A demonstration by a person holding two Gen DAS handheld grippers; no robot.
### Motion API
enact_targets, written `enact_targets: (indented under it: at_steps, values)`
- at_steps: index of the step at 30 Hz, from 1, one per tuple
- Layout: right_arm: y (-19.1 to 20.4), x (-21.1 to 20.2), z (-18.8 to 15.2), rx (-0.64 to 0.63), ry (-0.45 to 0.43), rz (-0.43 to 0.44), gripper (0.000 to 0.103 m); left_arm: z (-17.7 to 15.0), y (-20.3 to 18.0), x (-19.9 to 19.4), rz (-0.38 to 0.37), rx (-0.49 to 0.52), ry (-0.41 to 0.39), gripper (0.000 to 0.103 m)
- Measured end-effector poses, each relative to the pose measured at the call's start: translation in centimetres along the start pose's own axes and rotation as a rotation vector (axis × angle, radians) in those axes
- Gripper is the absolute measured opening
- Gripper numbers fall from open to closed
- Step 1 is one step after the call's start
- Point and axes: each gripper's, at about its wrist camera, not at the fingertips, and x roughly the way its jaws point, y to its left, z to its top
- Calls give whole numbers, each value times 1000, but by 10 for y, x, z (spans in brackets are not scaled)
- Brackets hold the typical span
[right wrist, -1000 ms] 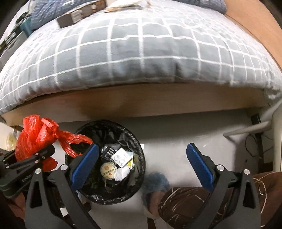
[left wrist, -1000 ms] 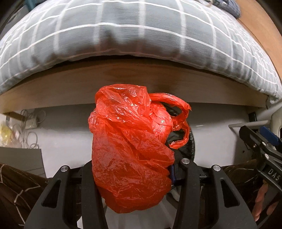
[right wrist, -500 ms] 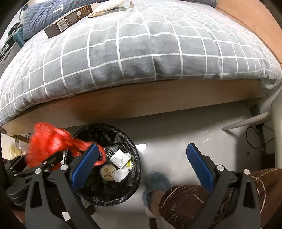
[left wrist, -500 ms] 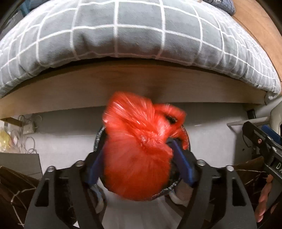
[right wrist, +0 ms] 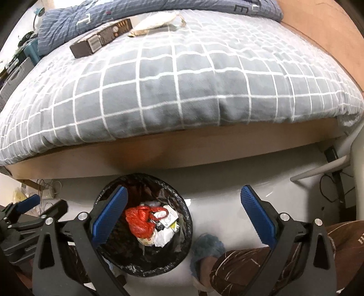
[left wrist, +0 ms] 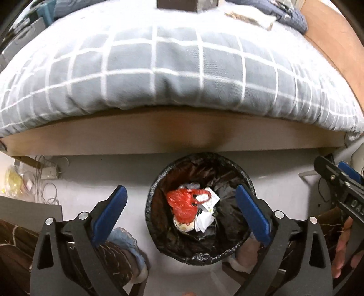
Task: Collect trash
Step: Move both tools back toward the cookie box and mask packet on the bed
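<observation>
One red bag (left wrist: 183, 203) in one trash bin (left wrist: 248, 182), two grippers, one bed (right wrist: 182, 79), one brown box (right wrist: 101, 38)

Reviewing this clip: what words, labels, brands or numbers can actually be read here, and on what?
"DAS", cut off at the frame edge: right gripper.
Large "E" and "T": blue bedding.
Brown box label: too blurred to read.
Packaging beside the red bag in the trash bin: print too small to read.

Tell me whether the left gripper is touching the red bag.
Apart. The left wrist view shows the red bag lying in the bin, with the left gripper opening, empty, above it.
</observation>
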Motion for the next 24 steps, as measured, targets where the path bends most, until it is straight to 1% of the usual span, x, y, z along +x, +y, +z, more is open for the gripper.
enact_targets:
  at_steps: [2, 5, 11, 13, 18, 20, 24]
  values:
    - [8, -6, 3, -18, -25, 0, 95, 4, 4, -10, -4, 0, -28, 97]
    - [22, -21, 11, -61, -90, -11, 95, 13, 8, -28, -26, 4, -67, 97]
    - [42, -51, 28, -130, -211, -10, 95, 34, 11, -66, -10, 21, -177, 97]
    - [43, -58, 35, -138, -231, -11, 95, 41, 14, -77, -20, 21, -208, 97]
    - [44, -76, 60, -155, -299, -42, 95, 66, 26, -96, -36, -13, -248, 97]
    - [43, -84, 76, -153, -330, -34, 95, 77, 32, -104, -32, -35, -271, 97]
    - [39, -89, 105, -147, -359, -13, 95, 97, 38, -114, -33, -50, -306, 97]
